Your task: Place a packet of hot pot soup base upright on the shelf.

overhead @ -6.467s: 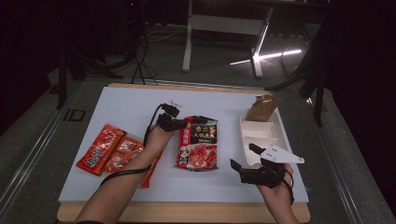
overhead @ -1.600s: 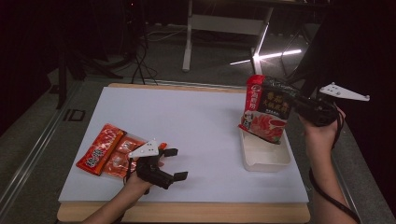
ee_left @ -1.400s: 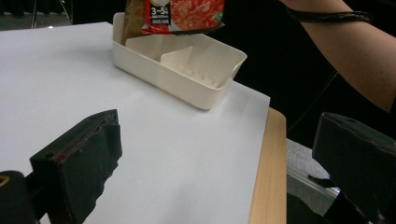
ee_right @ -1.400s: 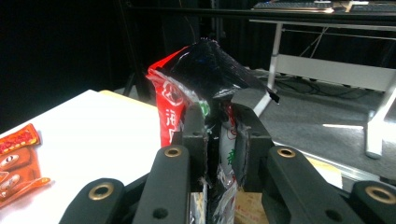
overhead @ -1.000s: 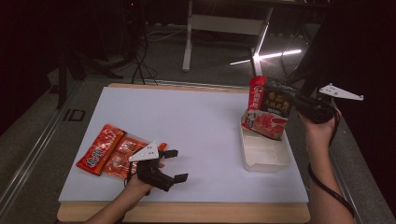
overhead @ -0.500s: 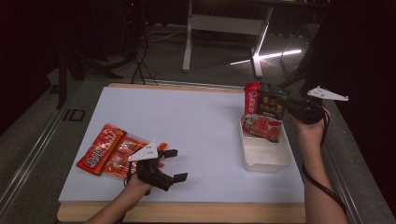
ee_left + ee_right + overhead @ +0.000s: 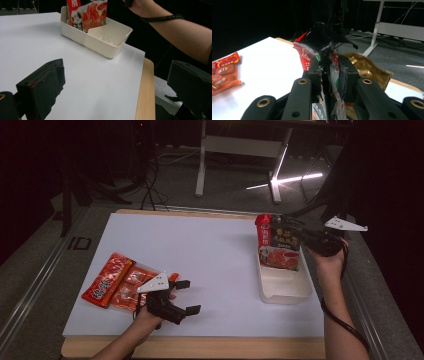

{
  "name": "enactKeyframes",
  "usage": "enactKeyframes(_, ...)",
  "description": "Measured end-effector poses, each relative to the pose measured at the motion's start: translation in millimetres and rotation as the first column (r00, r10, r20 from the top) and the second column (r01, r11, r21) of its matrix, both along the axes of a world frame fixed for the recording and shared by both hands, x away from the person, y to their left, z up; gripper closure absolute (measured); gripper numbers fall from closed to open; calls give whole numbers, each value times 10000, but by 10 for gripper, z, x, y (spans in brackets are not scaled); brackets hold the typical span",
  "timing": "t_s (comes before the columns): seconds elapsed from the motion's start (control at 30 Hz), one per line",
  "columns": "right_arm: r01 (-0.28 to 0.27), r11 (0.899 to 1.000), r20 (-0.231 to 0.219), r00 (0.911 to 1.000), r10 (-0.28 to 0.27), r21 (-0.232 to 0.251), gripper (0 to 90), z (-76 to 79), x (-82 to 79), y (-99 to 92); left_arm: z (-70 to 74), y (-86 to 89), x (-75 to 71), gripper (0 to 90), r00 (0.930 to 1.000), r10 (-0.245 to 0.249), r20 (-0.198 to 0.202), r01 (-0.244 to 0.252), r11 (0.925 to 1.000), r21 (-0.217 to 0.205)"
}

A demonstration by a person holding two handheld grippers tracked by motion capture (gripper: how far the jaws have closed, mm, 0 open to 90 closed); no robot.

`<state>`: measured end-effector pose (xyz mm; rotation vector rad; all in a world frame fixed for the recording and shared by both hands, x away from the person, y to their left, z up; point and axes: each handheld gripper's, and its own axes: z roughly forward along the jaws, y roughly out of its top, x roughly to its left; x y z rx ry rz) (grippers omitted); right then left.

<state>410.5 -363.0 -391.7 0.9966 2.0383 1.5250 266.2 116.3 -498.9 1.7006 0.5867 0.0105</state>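
Fingers of the right gripper [image 7: 295, 232] pinch the dark-and-red pouch [image 7: 278, 243], its lower end already inside the far end of the cream tray [image 7: 285, 290] — release remains. Left of the tray, the left gripper [image 7: 186, 296] rests spread and empty beside two orange packets [image 7: 116, 280], not yet moved.

Two orange-red snack packets [image 7: 116, 281] side by side near the white table's [image 7: 210, 250] left edge.
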Motion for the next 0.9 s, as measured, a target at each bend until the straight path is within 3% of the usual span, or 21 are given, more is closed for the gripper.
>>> enactKeyframes(0.13, 122, 9991, -220, 9997, -113, 409, 734, -93, -30, -63, -3, -6, -1, 20, 10000, -7, -28, 7, 10000, 31)
enactKeyframes(0.3, 417, 9990, -402, 9983, -424, -177, 721, -183, -77, -73, -7, -8, 3, 20, 10000, 0, -6, 0, 10000, 72)
enactKeyframes(0.37, 445, 9989, -394, 9982, -450, -150, 721, -190, -85, -83, -7, -8, 3, 20, 10000, 0, -6, 0, 10000, 72)
enactKeyframes(0.43, 627, 9976, -424, 9971, -639, -279, 637, -171, -123, -97, -16, -4, 12, 21, 10000, 23, -56, -23, 10000, 53)
enactKeyframes(0.57, 911, 9952, -105, 9957, -915, -368, 506, -104, -186, -109, -15, -3, 9, 21, 10000, -2, -49, 2, 10000, 57)
enactKeyframes(0.6, 997, 9950, 44, 9950, -997, 63, 498, -31, -236, -140, -11, -5, 6, 21, 10000, -20, -5, 20, 10000, 91)
enactKeyframes(0.63, 1089, 9940, 115, 9940, -1090, 120, 481, 5, -257, -148, -10, -8, 6, 21, 10000, -7, 41, 6, 9999, 140)
enactKeyframes(0.73, 1217, 9925, 410, 9917, -1220, 100, 441, 126, -340, -146, -5, -15, 3, 21, 9998, 19, 214, -29, 9989, 468)
enactKeyframes(0.9, 1323, 9912, 1096, 9853, -1313, -18, 376, 329, -510, -56, 10, -19, -7, 21, 9992, 53, 404, -71, 9990, 438)
